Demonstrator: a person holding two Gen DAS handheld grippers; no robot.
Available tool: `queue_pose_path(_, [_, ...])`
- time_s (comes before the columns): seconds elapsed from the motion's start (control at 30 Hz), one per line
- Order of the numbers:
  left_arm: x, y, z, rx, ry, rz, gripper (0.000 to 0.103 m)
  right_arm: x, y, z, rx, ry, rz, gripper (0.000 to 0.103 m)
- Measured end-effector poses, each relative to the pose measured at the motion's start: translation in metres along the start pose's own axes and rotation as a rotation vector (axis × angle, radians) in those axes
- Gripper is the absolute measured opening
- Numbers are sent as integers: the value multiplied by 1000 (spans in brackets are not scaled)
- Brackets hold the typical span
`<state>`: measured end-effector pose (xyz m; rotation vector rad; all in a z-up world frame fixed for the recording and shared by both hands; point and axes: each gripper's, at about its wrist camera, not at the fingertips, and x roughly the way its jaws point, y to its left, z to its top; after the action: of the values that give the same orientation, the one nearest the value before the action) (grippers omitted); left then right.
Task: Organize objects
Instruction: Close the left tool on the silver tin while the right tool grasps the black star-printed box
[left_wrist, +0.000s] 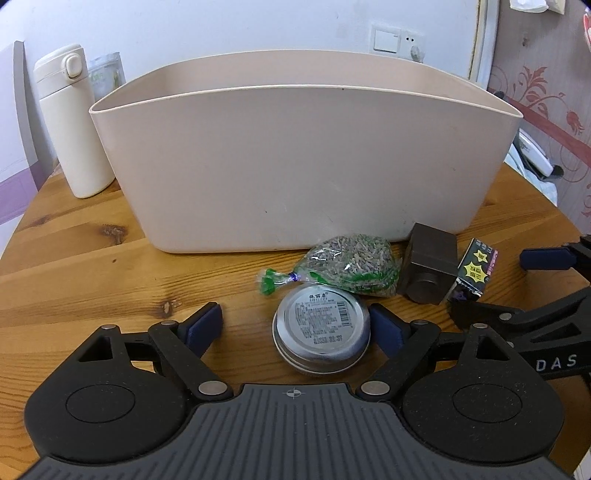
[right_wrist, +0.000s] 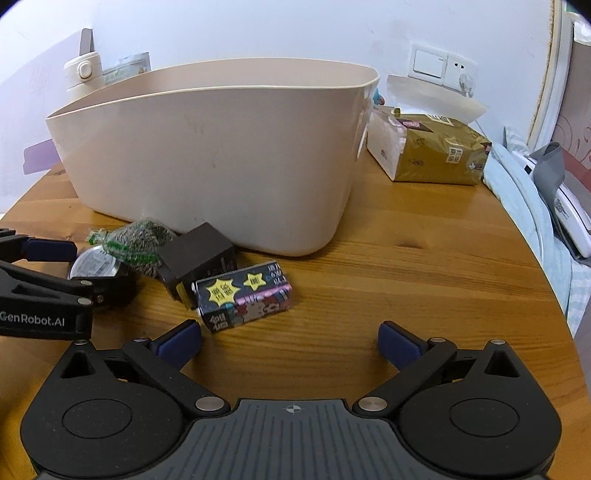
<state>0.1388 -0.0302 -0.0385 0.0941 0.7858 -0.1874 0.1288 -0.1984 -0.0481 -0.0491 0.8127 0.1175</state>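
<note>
- Wooden desk (left_wrist: 92, 266) carries everything
- Left gripper (left_wrist: 295, 328), fingers apart, straddles round tin (left_wrist: 321, 334); centre it, then close evenly
- Right gripper (right_wrist: 290, 341), fingers apart, empty; printed box (right_wrist: 245, 299) at 11 o'clock
- Beige bin (left_wrist: 295, 166) stands behind at 12 o'clock

"GenRobot.AI" in white on left gripper (right_wrist: 98, 254) arm, left edge of right-wrist view. "DAS" on right gripper (left_wrist: 491, 275) arm, right edge of left-wrist view. Round tin (left_wrist: 321, 330) label, small box (right_wrist: 245, 297): print unreadable.
</note>
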Motion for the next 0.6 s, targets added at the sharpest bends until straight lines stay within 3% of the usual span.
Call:
queue_pose_path(0.37, [2,4,0,-2,-14,0,79,8,7,8,-9,-19,17,99])
queue_pose_path(0.47, [-1,5,0,3,-17,-5,70,8,10,10,-12,-30,25,91])
queue_pose_path(0.6, [-4,4,-1,7,-18,-9,56,6,15,12,-18,-43,36,69])
